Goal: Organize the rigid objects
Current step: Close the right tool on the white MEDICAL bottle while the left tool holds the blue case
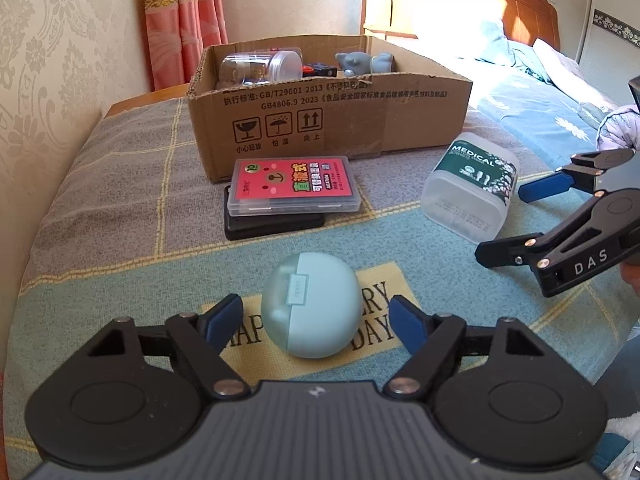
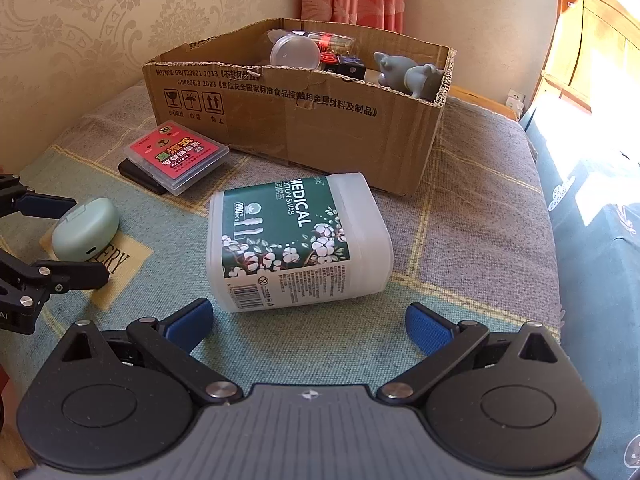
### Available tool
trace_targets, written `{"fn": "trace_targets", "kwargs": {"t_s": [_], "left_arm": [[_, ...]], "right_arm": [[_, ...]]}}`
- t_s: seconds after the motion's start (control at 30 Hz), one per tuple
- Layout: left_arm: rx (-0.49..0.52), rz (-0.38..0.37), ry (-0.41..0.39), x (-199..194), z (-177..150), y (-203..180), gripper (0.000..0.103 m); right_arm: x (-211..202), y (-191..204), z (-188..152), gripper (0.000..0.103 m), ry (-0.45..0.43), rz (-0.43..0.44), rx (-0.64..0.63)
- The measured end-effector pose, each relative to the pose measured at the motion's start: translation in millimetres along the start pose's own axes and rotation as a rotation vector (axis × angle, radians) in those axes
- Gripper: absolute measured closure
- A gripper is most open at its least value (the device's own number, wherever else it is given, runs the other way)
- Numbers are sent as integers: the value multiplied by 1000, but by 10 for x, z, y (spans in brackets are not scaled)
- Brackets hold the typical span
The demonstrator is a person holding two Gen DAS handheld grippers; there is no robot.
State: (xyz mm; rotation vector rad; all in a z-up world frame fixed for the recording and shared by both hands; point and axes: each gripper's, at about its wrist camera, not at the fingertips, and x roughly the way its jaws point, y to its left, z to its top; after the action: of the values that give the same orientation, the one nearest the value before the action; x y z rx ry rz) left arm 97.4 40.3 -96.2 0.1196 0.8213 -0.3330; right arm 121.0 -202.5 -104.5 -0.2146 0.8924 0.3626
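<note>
Low in the frame, your left gripper point(image 1: 316, 320) fingers straddle the earbud case point(image 1: 314, 306), wide open, ready to close. Your right gripper point(image 2: 310, 322) gapes empty before the swab box point(image 2: 298, 240).

The cardboard box point(image 2: 320, 120) carries "GB/T29601 2013" and "GB4806.9 2023" above three handling symbols: fragile glass, umbrella, up arrows. The cotton swab tub point(image 2: 298, 240) reads "MEDICAL COTTON SWAB" and "200 pcs", with a barcode below. The cloth patch point(image 1: 372, 320) shows "ERY" and "DAY". The right claw point(image 1: 548, 204) bears "DAS" in the left wrist view
</note>
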Motion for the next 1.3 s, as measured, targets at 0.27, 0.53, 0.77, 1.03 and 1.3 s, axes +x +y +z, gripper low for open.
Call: {"fn": "trace_targets", "kwargs": {"t_s": [0.27, 0.53, 0.77, 1.03, 1.3], "left_arm": [[-6, 6, 7, -3, 17, -14, 39], [-46, 10, 4, 15, 37, 9, 40], [-34, 15, 8, 30, 67, 5, 51], [14, 3, 26, 41, 95, 0, 51], [44, -12, 48, 39, 117, 0, 51]], "right_arm": [[63, -20, 104, 0, 30, 16, -23], [113, -26, 297, 0, 53, 18, -61], [135, -10, 462, 1, 70, 52, -57], [184, 74, 524, 16, 106, 32, -107], [160, 84, 535, 16, 113, 30, -122]]}}
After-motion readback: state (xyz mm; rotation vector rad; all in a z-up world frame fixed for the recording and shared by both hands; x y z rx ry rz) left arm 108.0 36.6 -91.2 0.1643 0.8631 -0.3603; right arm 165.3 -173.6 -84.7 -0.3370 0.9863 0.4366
